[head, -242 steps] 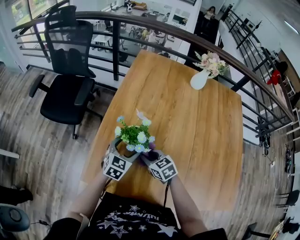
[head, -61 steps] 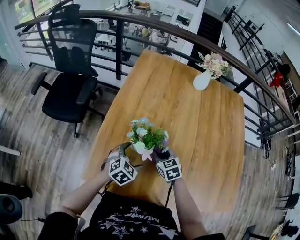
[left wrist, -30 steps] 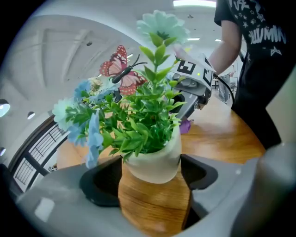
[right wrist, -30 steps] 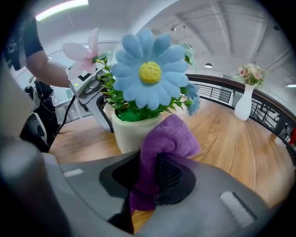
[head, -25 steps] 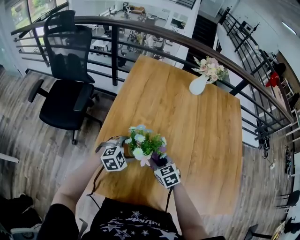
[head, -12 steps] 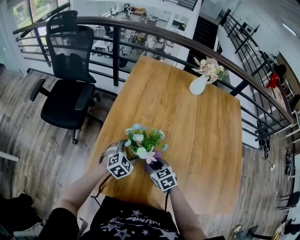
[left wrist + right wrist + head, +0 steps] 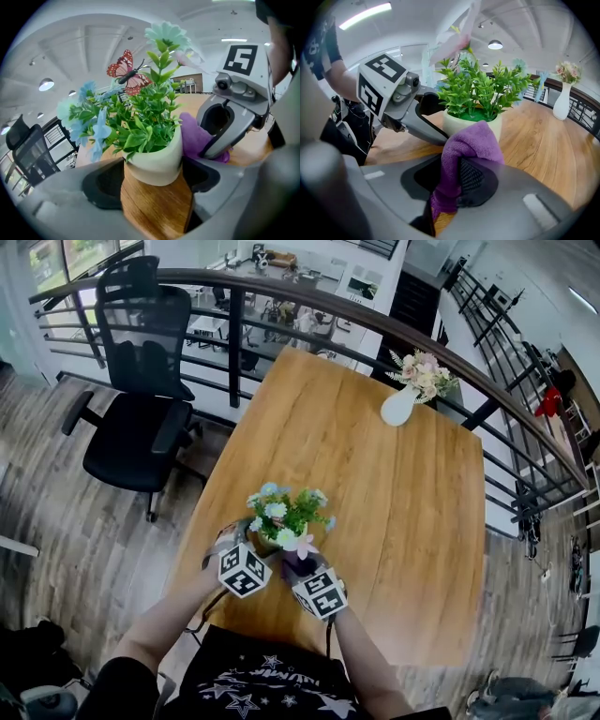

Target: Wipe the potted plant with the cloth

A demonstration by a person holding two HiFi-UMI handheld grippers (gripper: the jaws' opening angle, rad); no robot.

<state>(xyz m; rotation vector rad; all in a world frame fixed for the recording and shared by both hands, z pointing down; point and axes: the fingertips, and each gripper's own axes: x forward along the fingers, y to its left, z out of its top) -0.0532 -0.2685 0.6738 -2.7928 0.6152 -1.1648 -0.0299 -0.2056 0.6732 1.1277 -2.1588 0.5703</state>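
sitting low and left of centre in the head view, the potted plant [image 7: 281,515] is at the near end of the wooden table [image 7: 403,493]. it is a pale round pot packed with green leaves and light blue and white blooms, and a red butterfly ornament [image 7: 127,72] is perched above the foliage. whether its base rests on the wood i cannot tell. the left gripper [image 7: 154,186] has its jaws spread wide around the pot, one against each side of the pale wall, so the pot is clamped between them in the middle of the left gripper view. the purple cloth [image 7: 464,150] is bunched up and pinched between the jaws of the right gripper [image 7: 459,187]. its folded top lies against the pot's wall just below the rim, on the side away from the left gripper. in the head view the two marker cubes sit side by side just under the plant, the left one lower left of it and the right one lower right, with the person's forearms running down to the bottom edge. well apart, at the table's far end in the upper right, a white vase [image 7: 401,404] holds pink and cream flowers. a dark curved railing [image 7: 309,301] runs behind the table, and a black office chair [image 7: 136,399] stands on the plank floor at the upper left.
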